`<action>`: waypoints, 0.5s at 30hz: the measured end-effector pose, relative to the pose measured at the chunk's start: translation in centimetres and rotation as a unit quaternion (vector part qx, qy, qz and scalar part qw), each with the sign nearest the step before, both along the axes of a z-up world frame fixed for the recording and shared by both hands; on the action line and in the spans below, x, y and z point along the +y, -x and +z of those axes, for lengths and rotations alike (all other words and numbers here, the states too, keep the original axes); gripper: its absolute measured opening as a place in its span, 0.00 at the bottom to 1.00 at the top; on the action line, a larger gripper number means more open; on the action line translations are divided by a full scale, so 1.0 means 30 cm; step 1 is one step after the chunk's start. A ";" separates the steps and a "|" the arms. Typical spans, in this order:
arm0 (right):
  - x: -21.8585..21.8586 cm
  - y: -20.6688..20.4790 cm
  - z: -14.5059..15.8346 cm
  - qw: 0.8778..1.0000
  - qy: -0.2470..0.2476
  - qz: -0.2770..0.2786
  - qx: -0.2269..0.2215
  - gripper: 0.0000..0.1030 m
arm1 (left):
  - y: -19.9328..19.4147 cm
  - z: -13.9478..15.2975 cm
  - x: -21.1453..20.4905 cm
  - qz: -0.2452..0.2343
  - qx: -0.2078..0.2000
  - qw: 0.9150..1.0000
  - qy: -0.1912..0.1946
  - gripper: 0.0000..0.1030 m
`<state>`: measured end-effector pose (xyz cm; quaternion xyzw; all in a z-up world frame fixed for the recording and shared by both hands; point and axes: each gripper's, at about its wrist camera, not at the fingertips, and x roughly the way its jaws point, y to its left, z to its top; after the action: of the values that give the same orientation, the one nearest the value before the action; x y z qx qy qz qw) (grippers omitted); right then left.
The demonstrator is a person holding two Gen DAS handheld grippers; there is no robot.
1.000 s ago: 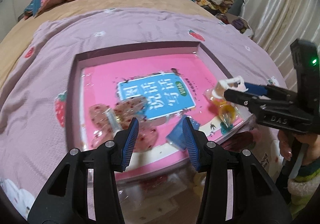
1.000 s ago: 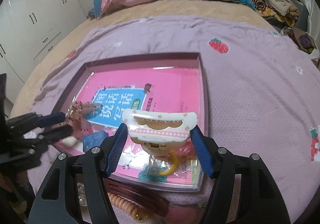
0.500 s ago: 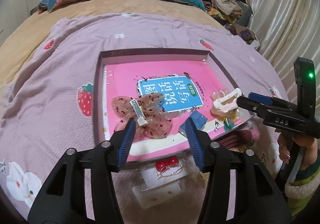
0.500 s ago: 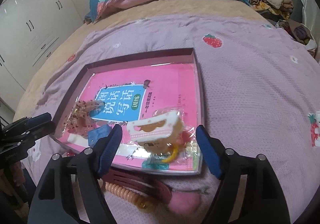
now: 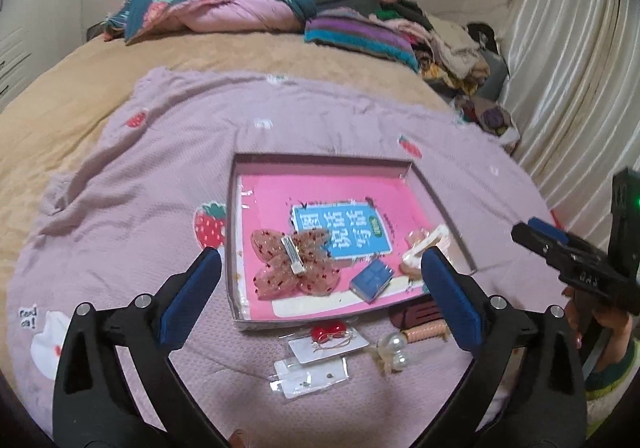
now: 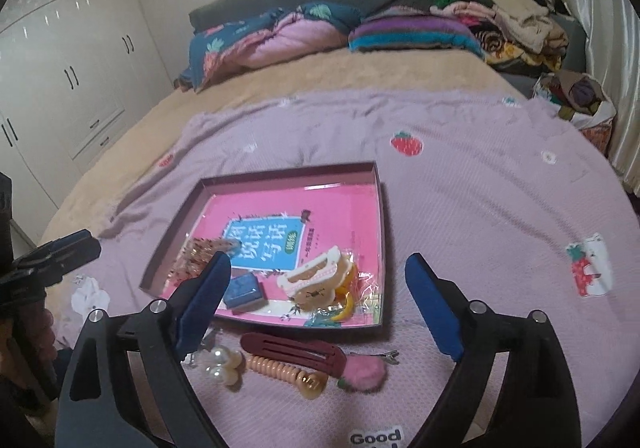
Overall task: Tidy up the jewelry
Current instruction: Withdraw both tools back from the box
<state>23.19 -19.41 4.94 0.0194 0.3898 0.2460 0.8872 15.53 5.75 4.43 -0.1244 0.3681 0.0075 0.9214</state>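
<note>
A bed is filling both views, with a tan sheet under a lilac strawberry-print blanket [image 5: 152, 184], folded quilts and clothes piled against the far headboard, white wardrobes off to the left and a pale curtain to the right. A shallow box tray [image 5: 234, 208] is lying on the blanket, lined with a pink booklet [image 6: 280, 224].

The left gripper [image 5: 320, 296] is hovering low over the tray's near edge with its blue-padded jaws spread wide and nothing between them. Directly ahead of it, inside the tray, a translucent pink butterfly hair clip [image 5: 296, 264] is lying flat, with a small blue box [image 5: 370, 280] just to its right. Just outside the tray's near wall, red heart earrings on a card [image 5: 330, 334] and a second earring card [image 5: 308, 374] are resting on the blanket, beside a pearl hair tie [image 5: 390, 348].

The right gripper [image 6: 320, 302] is likewise hanging wide open and empty, short of the tray's near rim. A cream scalloped claw clip [image 6: 316, 276] is lying in the tray's near right corner on crinkled plastic packets, close to the right wall. In front of the tray, a maroon snap clip [image 6: 296, 354], a peach spiral hair tie [image 6: 280, 370] and a pink fuzzy clip [image 6: 364, 372] are sitting together on the blanket. The tray's far half is showing bare booklet, and open blanket is stretching away to its right.
</note>
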 end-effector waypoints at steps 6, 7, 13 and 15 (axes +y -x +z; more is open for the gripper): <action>-0.032 0.064 0.091 0.999 -0.007 -0.005 -0.032 0.87 | 0.056 0.072 0.001 0.007 -0.024 1.000 0.000 0.91; -0.038 0.078 0.106 0.999 -0.008 -0.005 -0.038 0.87 | 0.065 0.082 0.000 0.007 -0.027 1.000 0.001 0.91; -0.058 0.132 0.159 0.998 -0.014 -0.005 -0.057 0.87 | 0.117 0.108 -0.011 0.007 -0.041 0.999 -0.002 0.91; -0.065 0.154 0.175 0.998 -0.016 -0.004 -0.062 0.87 | 0.132 0.115 -0.015 0.006 -0.044 0.999 -0.003 0.91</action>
<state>18.58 -21.36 10.17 0.0199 0.3298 0.2489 0.9104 11.56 5.31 7.87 -0.1242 0.3269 0.0081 0.9368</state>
